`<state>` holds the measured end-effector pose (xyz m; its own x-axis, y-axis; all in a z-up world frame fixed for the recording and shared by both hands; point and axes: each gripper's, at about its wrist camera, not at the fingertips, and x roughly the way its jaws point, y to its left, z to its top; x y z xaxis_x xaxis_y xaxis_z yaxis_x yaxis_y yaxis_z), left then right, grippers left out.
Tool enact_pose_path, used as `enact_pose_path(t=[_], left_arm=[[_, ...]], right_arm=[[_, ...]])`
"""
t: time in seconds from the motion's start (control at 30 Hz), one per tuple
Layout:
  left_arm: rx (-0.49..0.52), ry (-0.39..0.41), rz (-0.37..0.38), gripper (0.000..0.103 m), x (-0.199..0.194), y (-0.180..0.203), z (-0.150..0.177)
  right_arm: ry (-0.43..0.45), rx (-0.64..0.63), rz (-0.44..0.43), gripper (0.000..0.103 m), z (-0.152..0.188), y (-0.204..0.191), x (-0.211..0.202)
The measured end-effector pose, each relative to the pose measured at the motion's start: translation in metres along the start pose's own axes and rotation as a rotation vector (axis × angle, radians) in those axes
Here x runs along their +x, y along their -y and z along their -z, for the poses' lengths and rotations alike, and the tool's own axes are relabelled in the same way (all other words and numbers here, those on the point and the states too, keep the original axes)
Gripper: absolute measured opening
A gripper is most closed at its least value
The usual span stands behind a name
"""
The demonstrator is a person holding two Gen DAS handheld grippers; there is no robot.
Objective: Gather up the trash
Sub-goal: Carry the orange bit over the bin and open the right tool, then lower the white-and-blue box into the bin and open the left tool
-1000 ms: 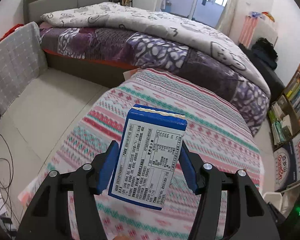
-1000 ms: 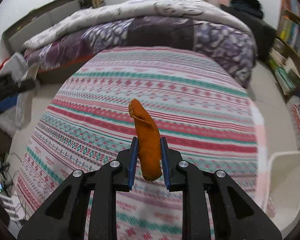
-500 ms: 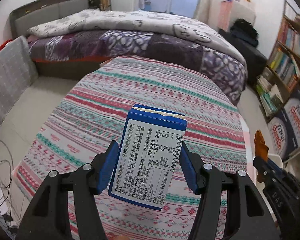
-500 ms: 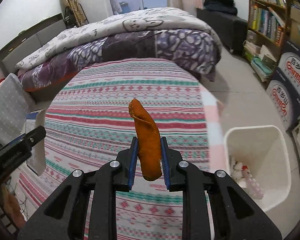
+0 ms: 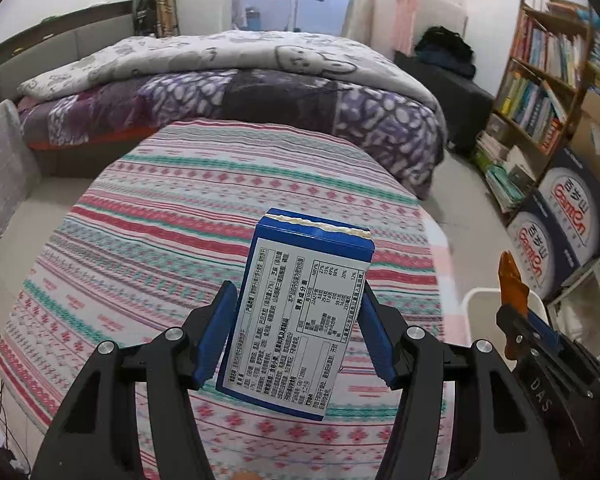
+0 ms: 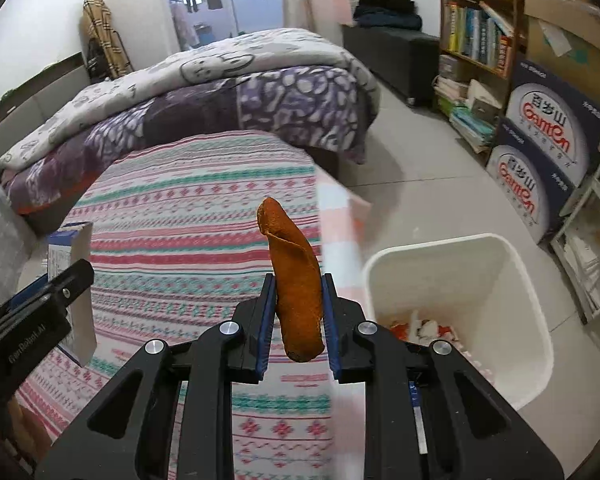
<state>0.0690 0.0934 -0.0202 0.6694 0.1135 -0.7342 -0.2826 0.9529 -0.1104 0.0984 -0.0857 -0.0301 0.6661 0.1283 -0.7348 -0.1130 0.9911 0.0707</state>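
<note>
My left gripper (image 5: 296,332) is shut on a blue and white carton (image 5: 304,312) with a printed label, held upright above the striped cloth (image 5: 220,216). My right gripper (image 6: 298,320) is shut on a curled orange peel (image 6: 296,280) that sticks up between its blue pads. A white bin (image 6: 456,320) stands on the floor just right of the peel, with some scraps inside. The right gripper (image 5: 516,320) with its peel (image 5: 510,280) also shows at the right edge of the left wrist view, and the carton (image 6: 72,280) at the left of the right wrist view.
The striped cloth covers a round table (image 6: 204,208). Behind it is a bed (image 5: 228,80) with a purple quilt. Bookshelves (image 6: 476,40) and stacked printed boxes (image 6: 540,148) line the right wall. Bare tiled floor (image 6: 428,184) lies between the bed and the bin.
Both grippers have swung to the right, keeping their loads. The white bin has come into the right wrist view and moved nearer its middle; the right gripper now shows in the left wrist view.
</note>
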Motion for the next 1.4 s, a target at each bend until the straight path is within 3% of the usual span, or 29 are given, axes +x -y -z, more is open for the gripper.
enact_pose_path(t=[0.4,0.7,0.73,0.83,0.87,0.93,1.03,1.3,1.4], left_arm=[[0.084,-0.028,0.086,0.059,0.011,0.061,0.009],[0.199,-0.051,0.209,0.059,0.016,0.116,0.020],[0.221,-0.057,0.231,0.059,0.017,0.126,0.023],[0.270,-0.074,0.273,0.059,0.018,0.148,0.030],[0.291,-0.076,0.283,0.059,0.019,0.157,0.033],[0.320,-0.083,0.302,0.059,0.019,0.170,0.038],[0.344,-0.119,0.342,0.059,0.023,0.190,0.044],[0.389,-0.171,0.428,0.060,0.032,0.229,0.054],[0.396,-0.184,0.452,0.070,0.034,0.239,0.056]], right_arm=[[-0.028,0.129,0.078,0.021,-0.001,0.062,0.002],[-0.063,0.272,0.144,0.024,0.003,0.122,0.002],[-0.072,0.284,0.152,0.026,0.003,0.128,0.002],[-0.067,0.351,0.206,0.053,0.008,0.151,-0.003],[-0.061,0.366,0.221,0.058,0.008,0.157,-0.005],[-0.051,0.405,0.251,0.059,0.011,0.173,-0.011],[-0.037,0.471,0.284,0.071,0.015,0.196,-0.018],[-0.010,0.639,0.311,0.078,0.027,0.240,-0.035],[0.001,0.668,0.319,0.083,0.029,0.247,-0.039]])
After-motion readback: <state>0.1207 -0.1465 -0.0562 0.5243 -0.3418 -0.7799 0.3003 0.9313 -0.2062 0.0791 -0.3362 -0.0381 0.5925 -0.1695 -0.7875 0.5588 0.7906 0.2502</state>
